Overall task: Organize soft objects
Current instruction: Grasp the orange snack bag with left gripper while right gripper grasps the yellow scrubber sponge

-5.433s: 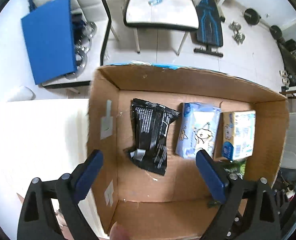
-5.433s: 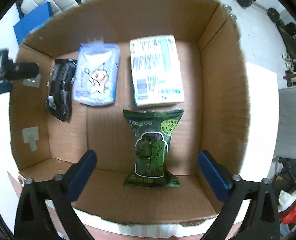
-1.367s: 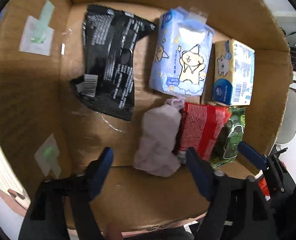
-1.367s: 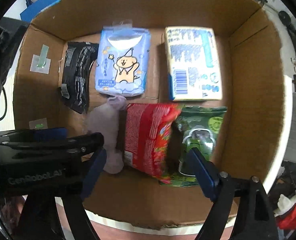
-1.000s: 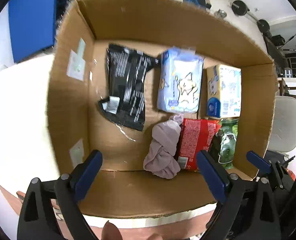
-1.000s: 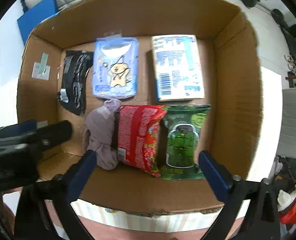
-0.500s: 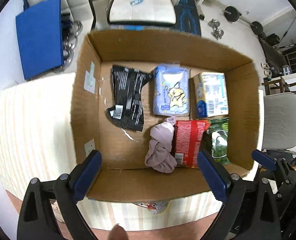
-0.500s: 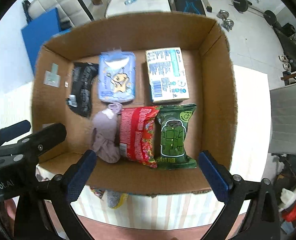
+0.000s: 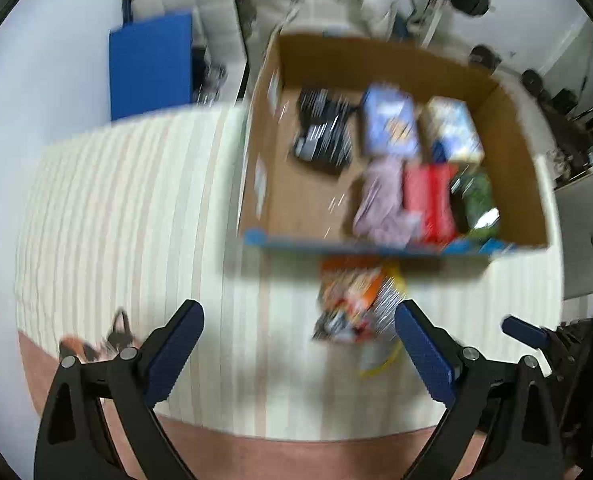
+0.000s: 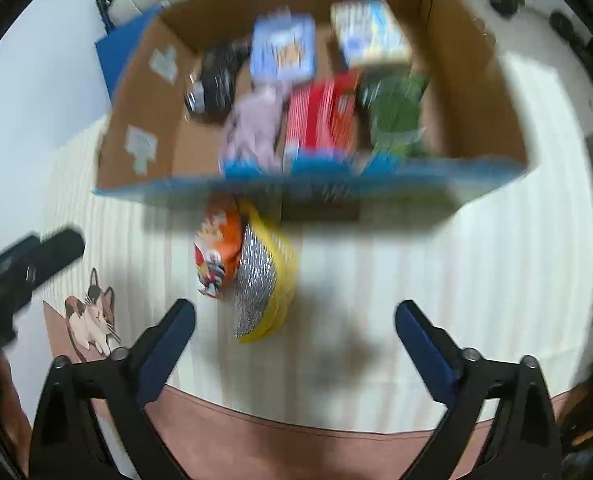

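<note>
Both tools are empty with jaws spread wide: left tool (image 9: 298,338), right tool (image 10: 294,334). Frames are motion-blurred. Remaining soft items sit on the striped surface (image 10: 436,280) just in front of the box's near wall: an orange bag (image 10: 216,248) touching a yellow-and-silver bag (image 10: 262,286) on its right. Box (image 10: 476,80) already holds six items in two rows. In the right view the bags lie ahead and slightly left of centre between the jaws, near; in the left view they sit ahead and right of centre, toward the right jaw. The right tool looks nearer and better lined up, so likely it takes the next pick. The yellow bag's long axis runs roughly away from the tool toward the box, so the jaws would close across its short width. Then it lifts over the near wall into the free left-front floor.
</note>
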